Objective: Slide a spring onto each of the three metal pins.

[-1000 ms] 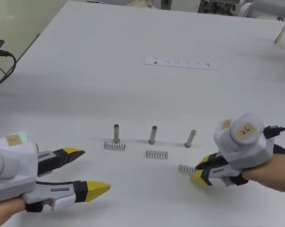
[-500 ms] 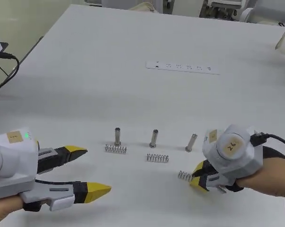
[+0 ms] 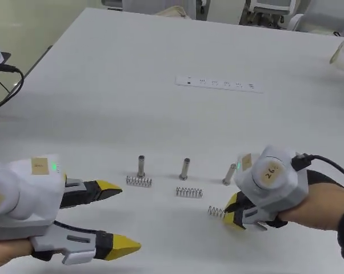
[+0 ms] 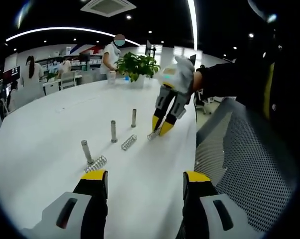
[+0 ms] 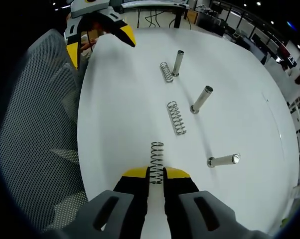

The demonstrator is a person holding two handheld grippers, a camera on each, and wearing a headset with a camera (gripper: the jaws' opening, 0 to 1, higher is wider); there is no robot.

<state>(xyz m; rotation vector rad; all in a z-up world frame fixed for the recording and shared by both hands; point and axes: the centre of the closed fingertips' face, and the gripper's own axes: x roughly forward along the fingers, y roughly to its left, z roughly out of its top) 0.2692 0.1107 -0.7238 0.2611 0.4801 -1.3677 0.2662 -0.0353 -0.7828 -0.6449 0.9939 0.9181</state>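
Springs [image 3: 139, 181], three in all, lie on the white tabletop [image 3: 160, 68], one before each of three standing metal pins [image 3: 185, 169]. The right tool [image 5: 156, 175] is clamped on the rightmost spring [image 5: 156, 158] by its near end. The left tool [image 4: 146, 181] hovers with jaws spread by the tabletop's near edge. Bare surface stretches beyond the pins.

A round cream paper sticker [image 3: 269, 170] on top of the white housing of the right gripper [image 3: 230, 213] bears a tilted handwritten number that looks like "26". A small tan square label [image 3: 39, 165] on the left gripper [image 3: 125, 218] carries writing too small to read.
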